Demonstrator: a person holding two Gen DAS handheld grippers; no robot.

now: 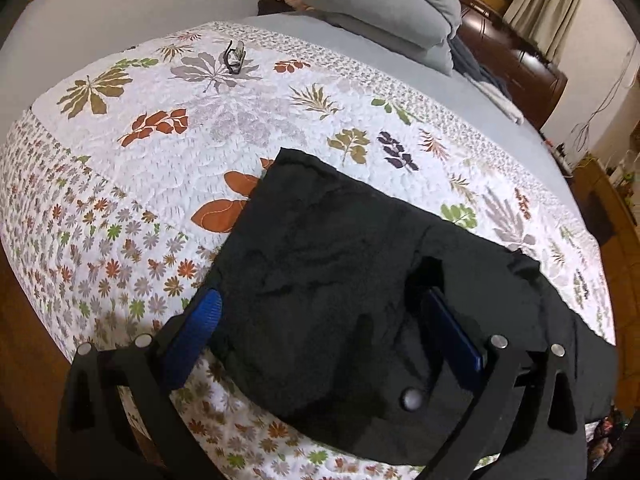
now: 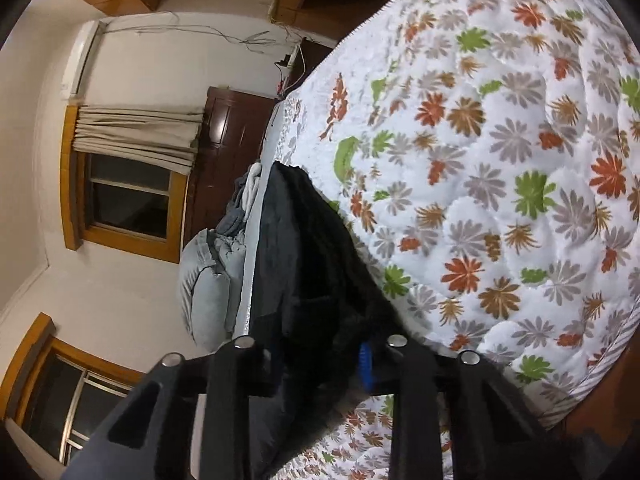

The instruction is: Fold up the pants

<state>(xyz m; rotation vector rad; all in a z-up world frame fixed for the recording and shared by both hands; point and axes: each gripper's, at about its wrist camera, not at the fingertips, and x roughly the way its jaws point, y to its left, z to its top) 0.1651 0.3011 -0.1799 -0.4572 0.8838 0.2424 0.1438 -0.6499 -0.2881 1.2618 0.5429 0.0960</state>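
We see the black pants (image 1: 340, 280) lying on the flowered quilt (image 1: 160, 152) of the bed, spreading forward from between the left gripper (image 1: 320, 320), whose blue pads (image 1: 200, 320) stand wide apart with cloth between them but not pressed. The right gripper (image 2: 320, 356) has its jaws drawn close on a bunch of the pants (image 2: 312, 260). Well ahead of the left gripper lie eyeglasses (image 1: 234, 56) and grey pillows (image 1: 380, 0); we see no containers.
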